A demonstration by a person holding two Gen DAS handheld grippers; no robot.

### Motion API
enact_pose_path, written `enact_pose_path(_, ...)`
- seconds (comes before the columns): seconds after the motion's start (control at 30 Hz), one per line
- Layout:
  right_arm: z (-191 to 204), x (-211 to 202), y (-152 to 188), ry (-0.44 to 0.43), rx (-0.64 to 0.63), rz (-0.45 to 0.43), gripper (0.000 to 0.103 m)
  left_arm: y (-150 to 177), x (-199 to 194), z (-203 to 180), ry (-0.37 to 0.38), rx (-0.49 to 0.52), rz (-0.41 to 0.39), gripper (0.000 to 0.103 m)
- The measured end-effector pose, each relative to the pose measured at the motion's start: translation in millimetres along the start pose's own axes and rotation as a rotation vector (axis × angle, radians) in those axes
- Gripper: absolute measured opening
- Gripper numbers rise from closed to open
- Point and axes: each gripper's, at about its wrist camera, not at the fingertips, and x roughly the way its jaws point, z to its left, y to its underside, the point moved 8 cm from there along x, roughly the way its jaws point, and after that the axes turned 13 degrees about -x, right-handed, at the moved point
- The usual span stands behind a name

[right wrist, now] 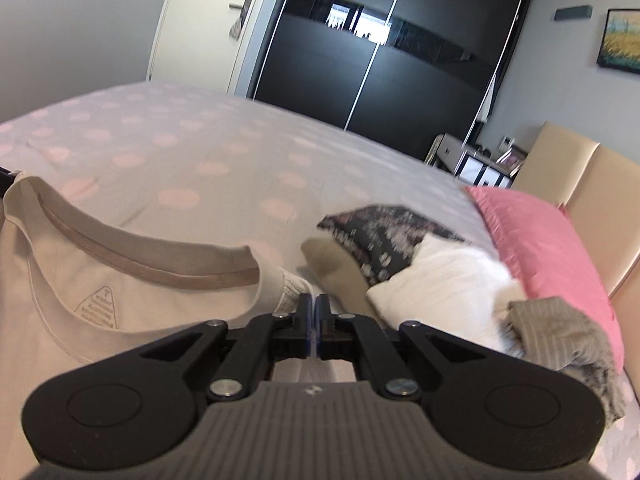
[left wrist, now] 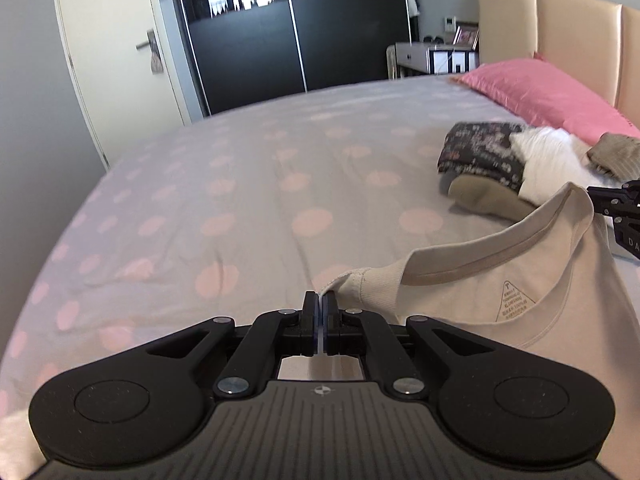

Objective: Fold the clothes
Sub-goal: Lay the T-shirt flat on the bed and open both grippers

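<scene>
- Cream cotton: a pale T-shirt (left wrist: 500,280) hung stretched between two black tools above a bed (left wrist: 240,184), its neckline open toward the cameras and a triangular printed label showing inside the collar.
- The left hand-held gripper (left wrist: 319,300) was clenched on one shoulder seam of the T-shirt, fabric pinched between its closed jaws.
- The right hand-held gripper (right wrist: 313,304) was likewise clenched on the other shoulder seam.
- The bed wore a grey cover with large pale pink dots.
- Farther along the bed, near a pink pillow (right wrist: 548,248), lay a loose heap of clothes (right wrist: 420,264): something dark and flowery, something white, something olive and something striped beige, all touching.
- A padded cream headboard (left wrist: 560,28) stood behind the pillow.
- A black sliding wardrobe (left wrist: 296,24) and a white door (left wrist: 116,48) filled the far wall.
</scene>
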Motion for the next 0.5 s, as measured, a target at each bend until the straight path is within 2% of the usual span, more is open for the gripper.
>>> enact_pose_path(0.2,4.5,39.0,21.5,-0.047,0.039,0.089,0.004,22.2,46.1,8.1,0.006,-0.054,0.092,0.003)
enact_pose_path(0.33,-14.0,26.3,25.5,-0.059,0.097,0.1,0.01,29.2,40.3,16.8,0.012,-0.074,0.114,0.011)
enact_pose_path(0.4,-27.5,15.6,29.5,-0.059,0.143,0.106,0.017,31.7,30.8,23.1,0.009,-0.083,0.116,0.015)
enact_pose_path(0.43,-34.5,9.3,32.1,-0.058,0.169,0.109,0.03,33.2,25.2,26.8,0.008,-0.093,0.12,0.017)
enact_pose_path(0.47,-42.3,1.2,36.0,-0.059,0.197,0.111,0.035,35.6,18.6,30.4,0.006,-0.101,0.125,0.018)
enact_pose_path(0.5,-47.4,-5.4,40.2,-0.064,0.218,0.118,0.035,38.4,11.6,33.9,0.005,-0.107,0.131,0.021)
